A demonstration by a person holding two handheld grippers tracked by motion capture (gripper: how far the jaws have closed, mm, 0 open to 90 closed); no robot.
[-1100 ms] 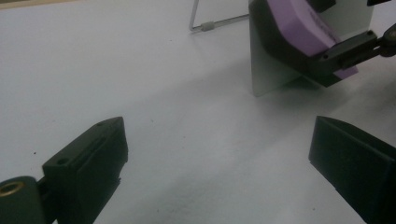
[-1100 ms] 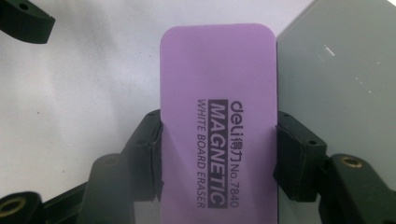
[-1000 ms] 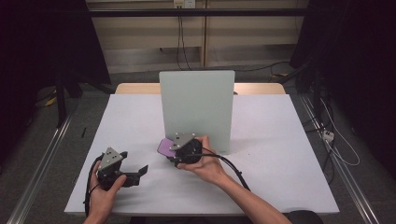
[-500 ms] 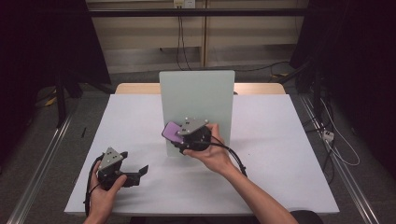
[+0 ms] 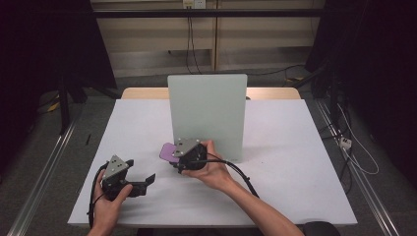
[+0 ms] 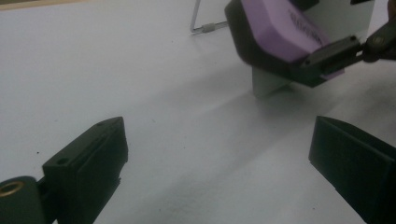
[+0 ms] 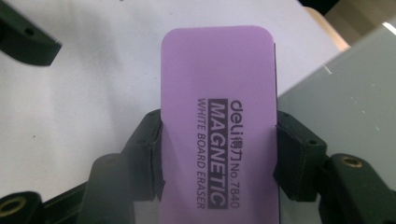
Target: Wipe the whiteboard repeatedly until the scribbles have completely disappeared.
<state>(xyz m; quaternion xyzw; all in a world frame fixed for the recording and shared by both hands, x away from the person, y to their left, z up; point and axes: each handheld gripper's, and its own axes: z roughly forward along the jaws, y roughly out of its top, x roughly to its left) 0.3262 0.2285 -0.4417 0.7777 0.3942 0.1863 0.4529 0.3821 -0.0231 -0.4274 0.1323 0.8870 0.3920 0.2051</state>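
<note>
Since half second ago: right gripper [image 5: 173, 158] with purple eraser [image 5: 168, 151] dropped back from board face toward near-left, low over table.

Right jaws pinch eraser across its width; left gripper [image 5: 145, 180] spread, idle, near-left.

Eraser just left of upright whiteboard [image 5: 209, 110], apart from it.

Judgement: grasp done; wiping or set-down left.

Long axis runs along jaws, pointing left, slightly far.

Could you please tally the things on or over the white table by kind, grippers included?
Grippers: 2, left gripper and right gripper
Purple whiteboard eraser: 1
Upright pale green board: 1
Total: 4
</note>
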